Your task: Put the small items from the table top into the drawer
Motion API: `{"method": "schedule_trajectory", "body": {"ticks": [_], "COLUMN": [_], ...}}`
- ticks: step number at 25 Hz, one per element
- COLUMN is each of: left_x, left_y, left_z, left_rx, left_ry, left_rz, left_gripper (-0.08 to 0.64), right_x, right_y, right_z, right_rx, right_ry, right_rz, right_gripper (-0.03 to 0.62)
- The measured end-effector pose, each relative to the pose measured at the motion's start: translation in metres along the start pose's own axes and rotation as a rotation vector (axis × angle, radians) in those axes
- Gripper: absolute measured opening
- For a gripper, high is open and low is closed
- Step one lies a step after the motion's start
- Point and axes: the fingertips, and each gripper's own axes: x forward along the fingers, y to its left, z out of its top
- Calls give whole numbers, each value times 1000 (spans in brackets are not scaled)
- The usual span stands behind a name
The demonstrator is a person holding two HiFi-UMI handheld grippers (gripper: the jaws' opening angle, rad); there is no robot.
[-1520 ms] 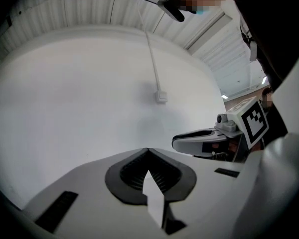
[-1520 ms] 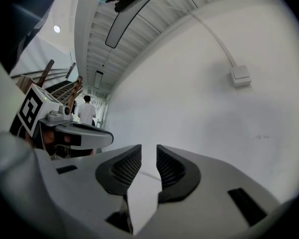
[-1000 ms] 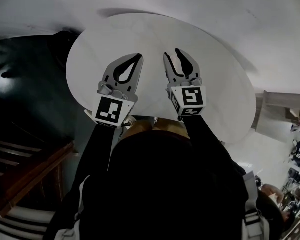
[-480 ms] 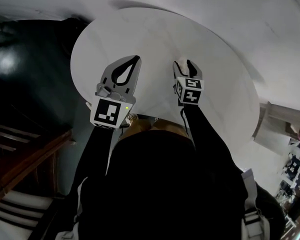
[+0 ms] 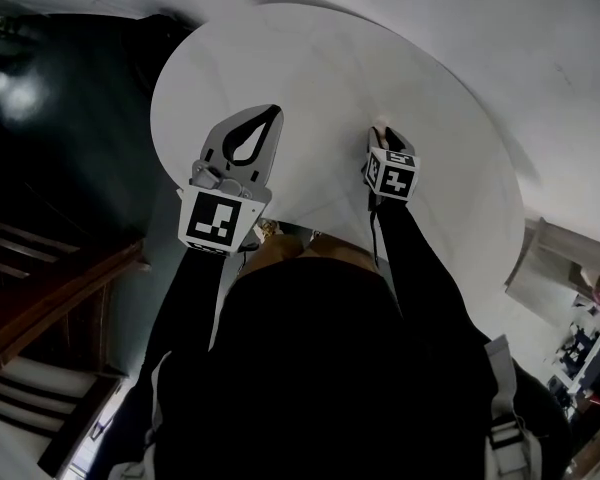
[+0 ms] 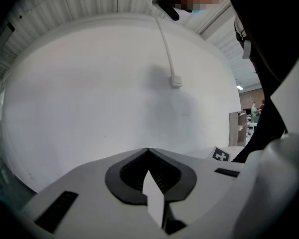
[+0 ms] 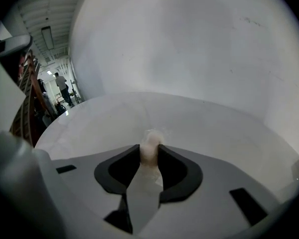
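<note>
A round white table [image 5: 380,58] fills the head view. My right gripper [image 5: 385,133] points steeply down at its top, near the front edge. In the right gripper view, a small pale pinkish item [image 7: 150,144] sits between the tips of the right gripper [image 7: 150,148] on the table [image 7: 114,113]. The jaws have just been closing, and both tips touch the item. My left gripper [image 5: 273,110] hovers level over the table's left part, shut with nothing in it; its tips meet in the left gripper view [image 6: 148,149]. No drawer shows clearly.
A tan-brown shape [image 5: 310,250] sits under the table's near edge, partly hidden by the person's dark torso. Dark wooden stairs [image 5: 40,298] lie at the left. A white wall with a cable and small box [image 6: 175,81] stands behind the table. A person [image 7: 61,86] stands far off.
The right gripper has dropped to the table top and tipped downward, and its jaws have narrowed around the pale item. The left gripper has shifted only slightly.
</note>
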Motion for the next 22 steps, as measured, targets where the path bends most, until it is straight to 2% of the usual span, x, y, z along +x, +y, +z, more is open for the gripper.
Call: {"method": "schedule_trajectory", "body": {"ticks": [7, 12, 22], "left_x": [-4, -21, -20], "left_y": [-2, 3, 8], "left_z": [3, 10, 25], "left_rx": [13, 29, 57], "left_ry": [-13, -36, -89], "left_rz": [-11, -3, 30], "left_gripper": [12, 12, 12], "right_x": [-20, -52, -113], "right_y": [12, 44, 75], "right_z": [15, 50, 132], "right_rx": [-80, -142, -213], "right_ry": [-75, -190, -453], "right_rz": [21, 64, 131], "right_gripper": [121, 121, 126]}}
